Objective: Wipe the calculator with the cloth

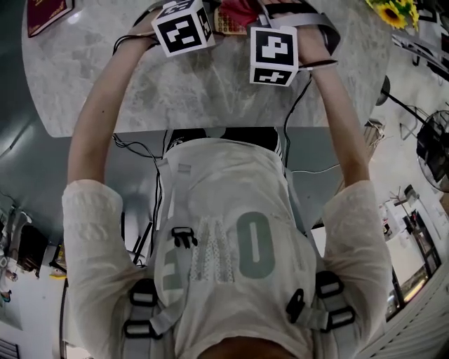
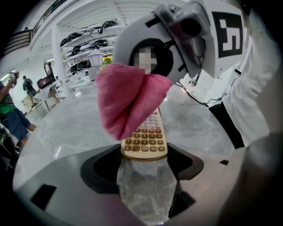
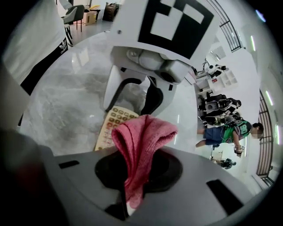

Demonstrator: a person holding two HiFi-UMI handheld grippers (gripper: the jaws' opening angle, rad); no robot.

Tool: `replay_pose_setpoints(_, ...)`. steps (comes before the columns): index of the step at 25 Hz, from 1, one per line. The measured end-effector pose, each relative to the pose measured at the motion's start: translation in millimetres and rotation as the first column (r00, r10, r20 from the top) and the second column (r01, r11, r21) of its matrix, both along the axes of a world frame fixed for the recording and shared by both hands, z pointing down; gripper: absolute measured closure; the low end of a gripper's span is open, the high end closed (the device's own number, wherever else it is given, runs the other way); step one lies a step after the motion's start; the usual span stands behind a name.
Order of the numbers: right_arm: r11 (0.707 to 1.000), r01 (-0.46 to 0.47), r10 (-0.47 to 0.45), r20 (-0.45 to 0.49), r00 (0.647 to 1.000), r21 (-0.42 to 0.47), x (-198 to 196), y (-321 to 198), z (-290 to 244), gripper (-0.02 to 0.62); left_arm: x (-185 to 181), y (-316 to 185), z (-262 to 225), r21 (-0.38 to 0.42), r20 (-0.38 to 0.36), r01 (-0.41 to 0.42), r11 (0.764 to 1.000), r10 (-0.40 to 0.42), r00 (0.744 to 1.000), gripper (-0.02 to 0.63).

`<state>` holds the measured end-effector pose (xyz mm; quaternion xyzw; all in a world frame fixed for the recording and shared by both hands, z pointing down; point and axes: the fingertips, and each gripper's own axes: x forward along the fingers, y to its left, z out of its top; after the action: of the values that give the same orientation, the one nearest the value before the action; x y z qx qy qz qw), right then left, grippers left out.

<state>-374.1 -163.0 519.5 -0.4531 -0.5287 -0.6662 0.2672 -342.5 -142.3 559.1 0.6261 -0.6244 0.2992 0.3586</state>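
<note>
**Pink cloth over the calculator, both tongs loaded**

Head view, nearest the lens: a person's pale shirt (image 1: pixel 231 231) with grey harness straps, both bare arms reaching forward to a round grey marble table (image 1: pixel 140 91). A dark red book (image 1: pixel 48 14) lies at the table's far left edge and yellow flowers (image 1: pixel 393 10) stand at its far right.

Left tongs (image 2: pixel 144 155): jaws set fairly wide, one on either long side of the cream calculator (image 2: pixel 146 139). The calculator's near end, with rows of brown keys, sits between them. The right gripper view shows the two fingers coming down astride the calculator's edges. It looks like a clamped grip, though the pad contact itself is hard to see.

Right tongs (image 3: pixel 135 172): jaws closed on a pink-red cloth (image 3: pixel 141 137). The cloth is pinched low between them and bunches up in a folded hump beyond the tips.

Position: the calculator lies lengthways over the table, in the middle between the two grippers. In the left gripper view the cloth hangs over its far half and hides the upper keys. Whether the cloth presses on the calculator or sits just above it, I cannot tell.

Background: white shelving, and a person in a green top (image 2: pixel 9 106) well off to the side.
</note>
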Motion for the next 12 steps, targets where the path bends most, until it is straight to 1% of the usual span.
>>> replay_pose_setpoints(4, 0.997, 0.06, -0.059, -0.03, 0.998, 0.039, -10, 13, 9, 0.54, 1, 0, 2, 0.002, 0.001, -0.006, 1.0, 0.006, 1.0, 0.268)
replay_pose_setpoints(12, 0.976, 0.179, -0.167, -0.103, 0.981, 0.122, 6, 12, 23, 0.54, 0, 1, 4, 0.022, 0.001, -0.004, 1.0, 0.004, 1.0, 0.268)
